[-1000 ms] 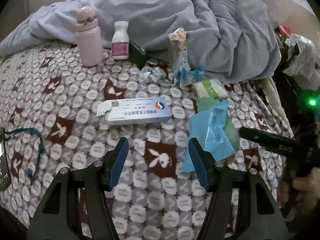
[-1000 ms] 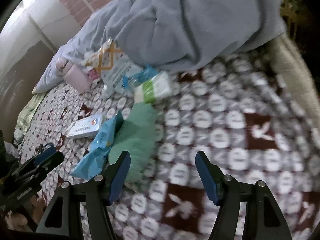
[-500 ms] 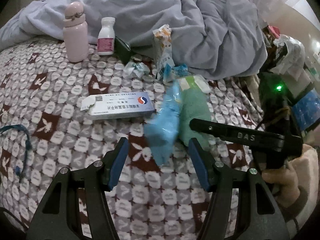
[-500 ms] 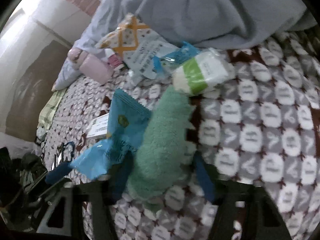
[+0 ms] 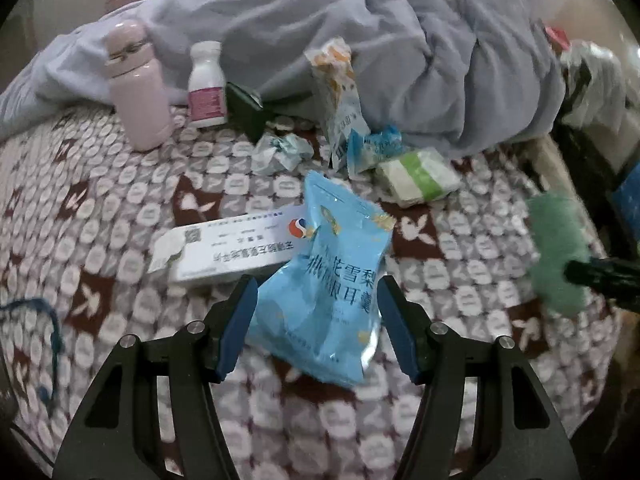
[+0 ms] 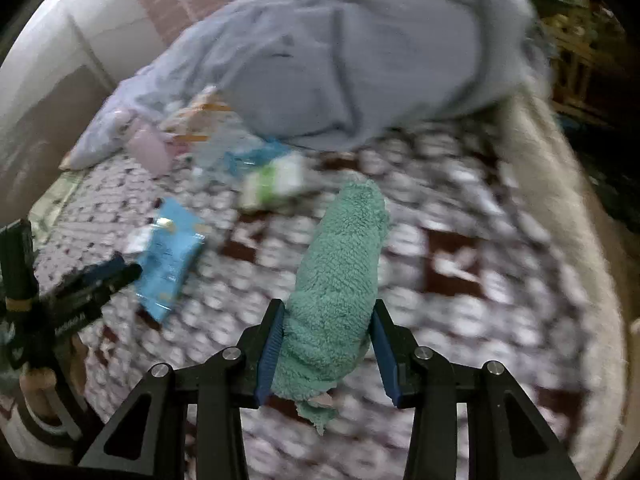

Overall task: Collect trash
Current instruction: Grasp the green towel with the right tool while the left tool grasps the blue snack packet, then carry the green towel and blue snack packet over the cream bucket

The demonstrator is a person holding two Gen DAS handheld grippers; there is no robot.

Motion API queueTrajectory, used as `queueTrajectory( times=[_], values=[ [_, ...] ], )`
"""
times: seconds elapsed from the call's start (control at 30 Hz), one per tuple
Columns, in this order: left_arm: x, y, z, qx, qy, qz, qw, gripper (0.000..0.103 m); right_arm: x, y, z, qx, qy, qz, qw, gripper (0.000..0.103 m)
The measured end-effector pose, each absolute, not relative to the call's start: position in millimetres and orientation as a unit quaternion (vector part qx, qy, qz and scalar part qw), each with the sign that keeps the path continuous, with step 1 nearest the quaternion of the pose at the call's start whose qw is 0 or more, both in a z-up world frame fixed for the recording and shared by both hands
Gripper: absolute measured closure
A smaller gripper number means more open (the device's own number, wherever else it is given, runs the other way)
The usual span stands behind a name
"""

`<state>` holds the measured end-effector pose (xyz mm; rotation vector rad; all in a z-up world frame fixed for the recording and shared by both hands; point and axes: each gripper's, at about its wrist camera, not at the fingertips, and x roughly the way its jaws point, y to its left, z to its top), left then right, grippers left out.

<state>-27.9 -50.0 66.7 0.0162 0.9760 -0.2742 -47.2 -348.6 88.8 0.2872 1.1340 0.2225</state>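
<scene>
A light blue snack bag point(image 5: 332, 280) lies on the patterned bedspread point(image 5: 100, 200), partly over a white medicine box point(image 5: 224, 252). My left gripper point(image 5: 316, 320) is open and straddles the bag's lower half, its pads clear of the bag. My right gripper point(image 6: 328, 344) has its jaws closing on a fluffy green cloth point(image 6: 340, 280), both pads pressed into it. In the left wrist view that green cloth point(image 5: 554, 248) hangs at the right, above the bed. The blue bag point(image 6: 168, 256) also shows left of the cloth in the right wrist view.
A pink bottle point(image 5: 138, 88), a white pill bottle point(image 5: 206, 88), a dark box point(image 5: 244, 112), an orange-and-white wrapper point(image 5: 340, 92), crumpled wrappers point(image 5: 284, 150) and a green-and-white tissue pack point(image 5: 418, 178) sit before a rumpled grey quilt point(image 5: 400, 40). A blue cord point(image 5: 44, 320) lies at the left.
My right gripper closed on the green cloth and carried it off to the right. The blue bag, shifted left, now lies between my left gripper's fingers, which came closer.
</scene>
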Motion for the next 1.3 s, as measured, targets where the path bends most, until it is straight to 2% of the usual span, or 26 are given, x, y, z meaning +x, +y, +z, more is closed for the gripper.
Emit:
queueTrajectory(
  times=[0.23,0.27,0.33,0.4,0.5,0.53,0.67,1.0,1.3],
  values=[
    [-15.0,-70.1,49.1,0.063,0.487,-0.137,0.86,0.043,-42.7,-358.4,64.5,0.16,0.535,0.1,0.824,0.061],
    [-15.7,-72.2,48.5,0.063,0.491,-0.144,0.857,0.046,-40.3,-357.3,61.4,0.167,0.535,0.102,0.822,0.061],
    [-17.7,-73.8,46.9,0.059,0.499,-0.158,0.85,0.06,-38.1,-354.4,55.6,0.183,0.538,0.11,0.816,0.057],
    [-20.6,-74.4,47.1,0.065,0.497,-0.154,0.852,0.064,-35.1,-351.9,46.8,0.196,0.537,0.113,0.812,0.054],
    [-21.0,-64.9,52.8,0.034,0.501,-0.153,0.851,0.07,-40.4,-353.3,48.7,0.204,0.524,0.113,0.819,0.055],
    [-21.3,-60.4,56.1,0.016,0.504,-0.157,0.85,0.07,-44.3,-356.1,51.6,0.205,0.521,0.115,0.821,0.059],
    [-25.0,-57.0,72.2,-0.026,0.502,-0.173,0.847,0.071,-53.0,-361.3,64.7,0.207,0.505,0.122,0.829,0.06],
    [-49.3,-117.9,98.8,0.01,0.473,-0.199,0.858,0.071,-81.5,-387.7,98.8,0.208,0.471,0.116,0.849,0.06],
    [-60.8,-177.6,108.8,0.038,0.46,-0.221,0.859,0.071,-105.0,-419.9,106.1,0.205,0.46,0.089,0.859,0.06]
  ],
)
